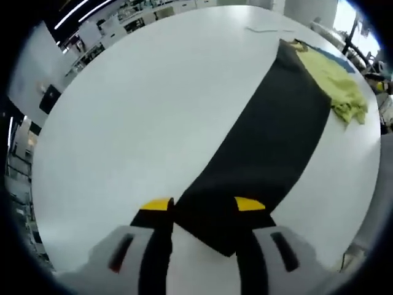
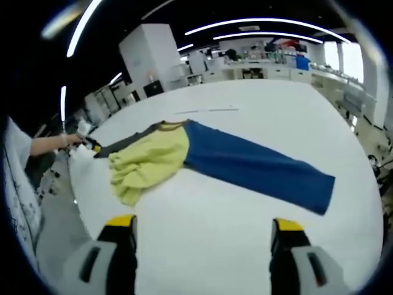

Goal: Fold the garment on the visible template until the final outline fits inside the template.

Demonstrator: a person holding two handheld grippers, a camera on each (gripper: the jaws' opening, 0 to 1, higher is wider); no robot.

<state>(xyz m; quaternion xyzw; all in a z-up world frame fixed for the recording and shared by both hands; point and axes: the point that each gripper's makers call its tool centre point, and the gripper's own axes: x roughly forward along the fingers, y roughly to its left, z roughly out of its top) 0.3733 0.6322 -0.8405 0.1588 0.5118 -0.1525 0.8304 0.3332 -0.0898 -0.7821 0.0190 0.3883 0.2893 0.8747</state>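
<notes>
While the left gripper [image 1: 202, 206] straddles the black sleeve [image 1: 270, 141] half-open, unclosed, the right gripper [image 2: 202, 230] gapes empty; next comes pinching

1. From my left gripper [image 1: 202, 209], the near corner of the dark cloth strip [image 1: 264, 147] lies between my jaws, and whether they grip it I cannot tell.
2. The yellow garment [image 1: 338, 83] covers part of the blue panel [image 1: 336, 56] at the far end.
3. In my right gripper view, the far-off clutter on the benches [image 2: 264, 64] is too small to identify.
4. The person's forearm [image 2: 52, 144] is cut off at the edge.
</notes>
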